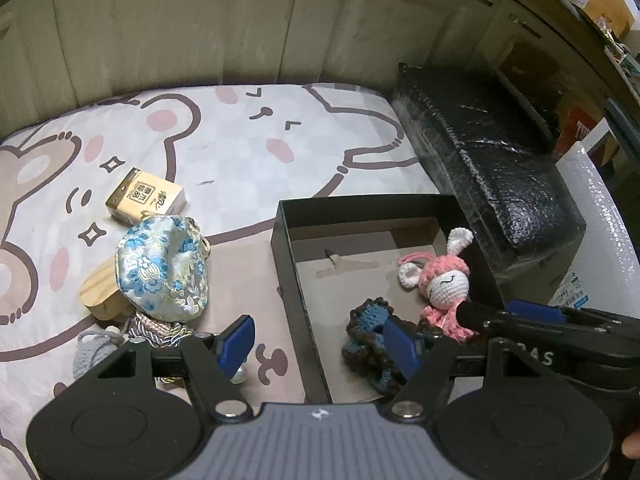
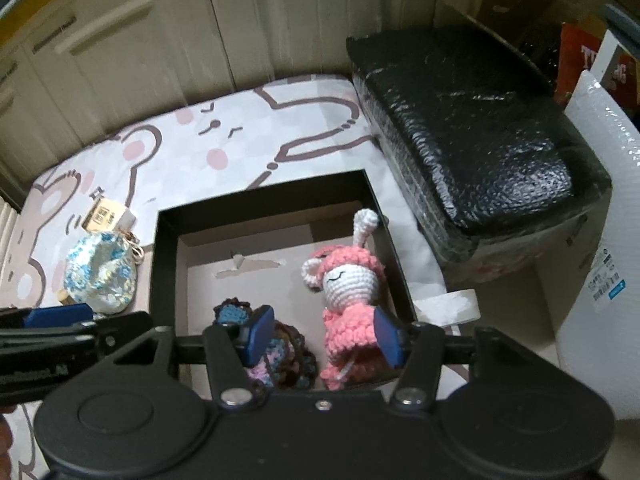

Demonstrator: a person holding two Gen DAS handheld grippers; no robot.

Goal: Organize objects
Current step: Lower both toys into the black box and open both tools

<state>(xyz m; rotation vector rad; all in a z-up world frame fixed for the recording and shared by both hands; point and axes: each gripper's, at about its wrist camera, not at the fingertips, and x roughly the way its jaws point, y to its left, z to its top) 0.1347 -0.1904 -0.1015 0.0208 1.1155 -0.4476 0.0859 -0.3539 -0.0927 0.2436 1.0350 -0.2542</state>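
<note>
A black open box (image 1: pixel 288 256) (image 2: pixel 164 264) lies on a cartoon-print bed. Inside lie a pink crochet bunny doll (image 1: pixel 440 280) (image 2: pixel 348 280) and a blue-brown crochet piece (image 1: pixel 368 320) (image 2: pixel 236 312). My left gripper (image 1: pixel 324 344) is open and empty, straddling the box's left wall. My right gripper (image 2: pixel 324 332) is open above the doll's lower body, not closed on it; its fingers show in the left wrist view (image 1: pixel 532 312). Left of the box lie a blue floral pouch (image 1: pixel 164 272) (image 2: pixel 100 276), a wooden block (image 1: pixel 100 292), a small tan carton (image 1: pixel 146 200) (image 2: pixel 102 216), a grey knit item (image 1: pixel 94 348) and cords.
A black wrapped case (image 1: pixel 488 160) (image 2: pixel 472 132) sits right of the box. White bubble-wrap packaging (image 2: pixel 600 240) stands at the far right. Cream cabinet doors (image 1: pixel 200 20) back the bed. A roll of white tape (image 2: pixel 452 304) lies beside the box.
</note>
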